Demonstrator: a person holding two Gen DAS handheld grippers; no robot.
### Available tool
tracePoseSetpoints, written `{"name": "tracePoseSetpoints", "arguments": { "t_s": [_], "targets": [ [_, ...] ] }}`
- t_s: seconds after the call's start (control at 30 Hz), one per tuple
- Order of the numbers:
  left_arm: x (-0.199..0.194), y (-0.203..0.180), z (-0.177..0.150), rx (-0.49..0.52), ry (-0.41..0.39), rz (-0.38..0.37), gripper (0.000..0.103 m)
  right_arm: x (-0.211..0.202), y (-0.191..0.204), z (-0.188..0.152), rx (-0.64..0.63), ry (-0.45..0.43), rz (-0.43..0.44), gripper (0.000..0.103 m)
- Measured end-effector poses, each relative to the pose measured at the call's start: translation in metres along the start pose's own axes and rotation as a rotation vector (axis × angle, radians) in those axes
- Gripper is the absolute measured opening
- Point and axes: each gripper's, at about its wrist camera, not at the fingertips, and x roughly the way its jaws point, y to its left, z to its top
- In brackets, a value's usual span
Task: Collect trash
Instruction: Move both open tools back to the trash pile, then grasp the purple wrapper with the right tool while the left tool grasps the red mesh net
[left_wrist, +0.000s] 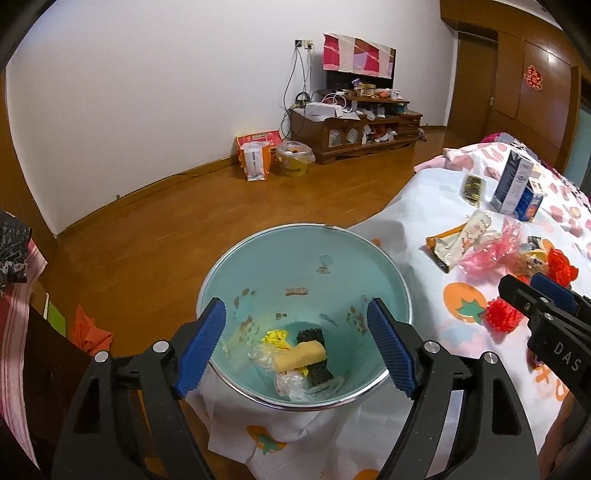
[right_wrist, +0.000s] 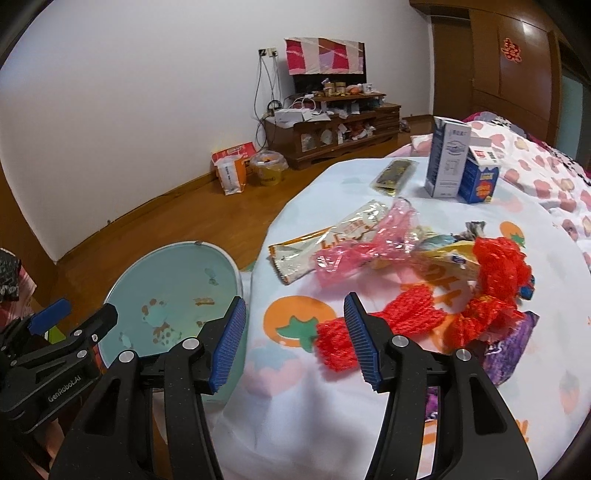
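Observation:
A teal bin (left_wrist: 303, 258) stands at the bed's edge, holding a yellow sponge (left_wrist: 300, 355), a black scrubber, yellow wrapper and clear plastic. My left gripper (left_wrist: 297, 350) is open and empty right over the bin's mouth. The bin also shows in the right wrist view (right_wrist: 177, 280). My right gripper (right_wrist: 293, 343) is open and empty above the bedsheet, just short of red mesh netting (right_wrist: 413, 314). Beyond lie a pink plastic wrap (right_wrist: 369, 247), a snack wrapper (right_wrist: 332, 236), and a purple wrapper (right_wrist: 506, 354).
Two cartons (right_wrist: 458, 162) and a dark foil packet (right_wrist: 393, 173) sit farther back on the bed. The bedsheet (right_wrist: 295, 406) has a fruit print. A TV cabinet (left_wrist: 354, 125), paper bag and yellow bucket (left_wrist: 293, 158) stand by the far wall across the wooden floor.

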Motion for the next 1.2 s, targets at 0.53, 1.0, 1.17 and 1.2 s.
{"name": "tracePoseSetpoints", "arguments": {
  "t_s": [0.53,1.0,1.17,1.2],
  "targets": [
    [-0.014,-0.057,-0.009,0.095,-0.001,-0.062,0.079,-0.029,-0.074,-0.020,0.111,-0.020,-0.066,0.059],
    [-0.009,-0.121,-0.028,0.194,0.038,-0.161,0.079,-0.053,-0.195,-0.071,0.296,0.010,-0.230,0.059],
    [-0.006,-0.138,-0.030,0.229,0.045,-0.174,0.079,-0.055,-0.204,-0.069,0.310,0.005,-0.223,0.059],
    [-0.005,-0.141,-0.030,0.236,0.045,-0.173,0.079,-0.052,-0.203,-0.067,0.308,0.008,-0.211,0.059]
  ]
}}
